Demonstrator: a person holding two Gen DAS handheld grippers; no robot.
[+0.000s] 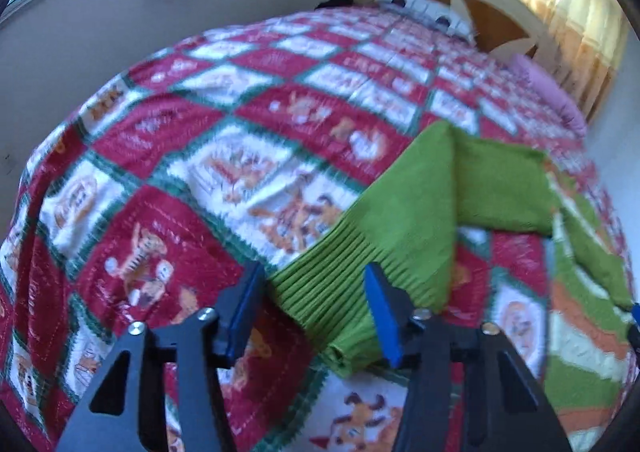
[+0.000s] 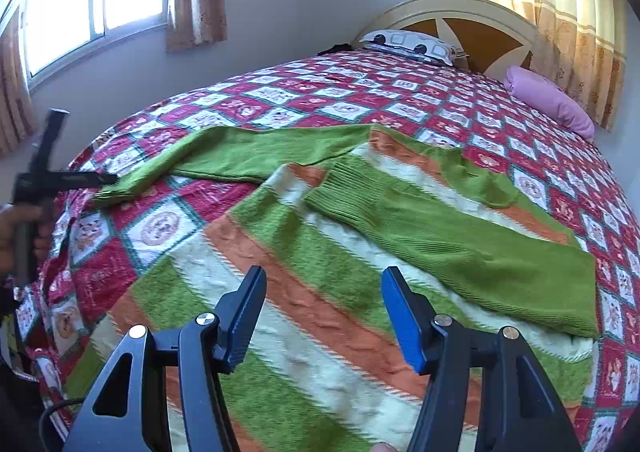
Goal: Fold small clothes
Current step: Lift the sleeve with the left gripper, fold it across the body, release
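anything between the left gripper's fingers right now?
Yes: in the left wrist view, the sweater's ribbed green cuff lies in the gap of the left gripper, over the quilt. The fingers look still apart from it, not clamped.

A sweater [image 2: 360, 236] is showing green, cream and orange stripes, its sleeves [image 2: 256, 155] plain green with ribbed cuffs [image 1: 340, 300]. A quilt [image 2: 400, 99] is displaying red and white squares edged in green, with orange cartoon figures. A pillow [image 2: 548, 99] is appearing lilac. Gripper pads [image 2: 400, 316] are showing blue on black frames. Curtains [image 2: 576, 11] are appearing beige and checked.
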